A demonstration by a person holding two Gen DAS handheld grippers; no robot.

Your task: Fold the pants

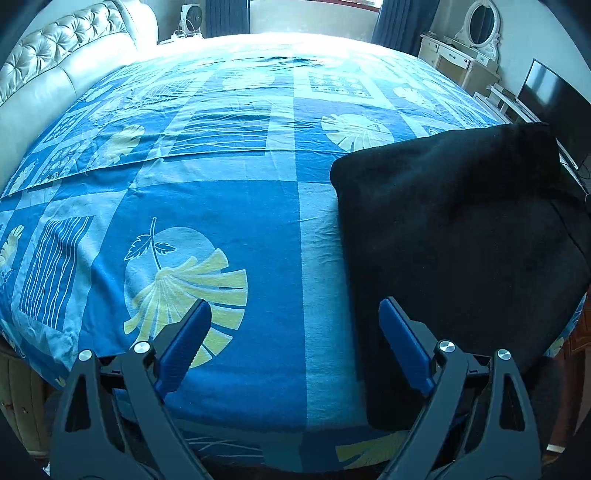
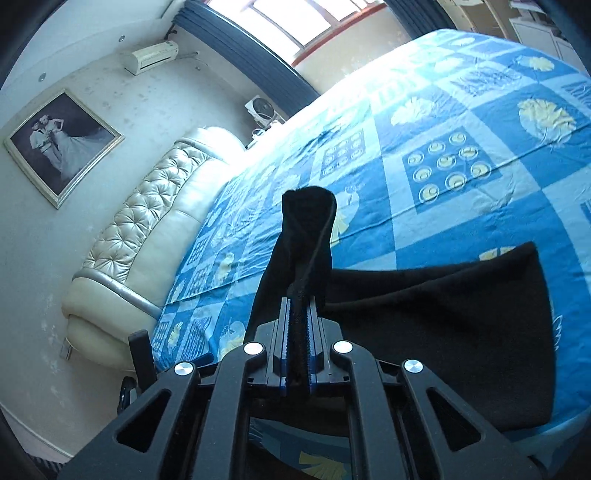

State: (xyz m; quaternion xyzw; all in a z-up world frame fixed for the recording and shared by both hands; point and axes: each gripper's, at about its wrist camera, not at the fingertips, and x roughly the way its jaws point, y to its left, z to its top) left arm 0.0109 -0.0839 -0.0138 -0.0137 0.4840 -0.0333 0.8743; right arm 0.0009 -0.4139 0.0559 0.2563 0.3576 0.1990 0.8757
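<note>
The black pants [image 1: 458,236] lie as a flat dark slab on the right side of the blue patterned bed sheet [image 1: 229,199]. My left gripper [image 1: 295,314] hovers above the sheet with its blue pads wide apart; the right pad [image 1: 404,343] is over the pants' near left edge, nothing between them. In the right wrist view my right gripper [image 2: 297,306] is shut on a bunched corner of the pants [image 2: 443,325], and the pinched cloth [image 2: 306,221] stands up beyond the tips, lifted off the bed.
A cream tufted headboard [image 1: 55,70] borders the bed on the left. A white dresser with an oval mirror [image 1: 476,33] and a dark TV screen [image 1: 546,99] stand at the right. A framed picture [image 2: 59,144] hangs on the wall.
</note>
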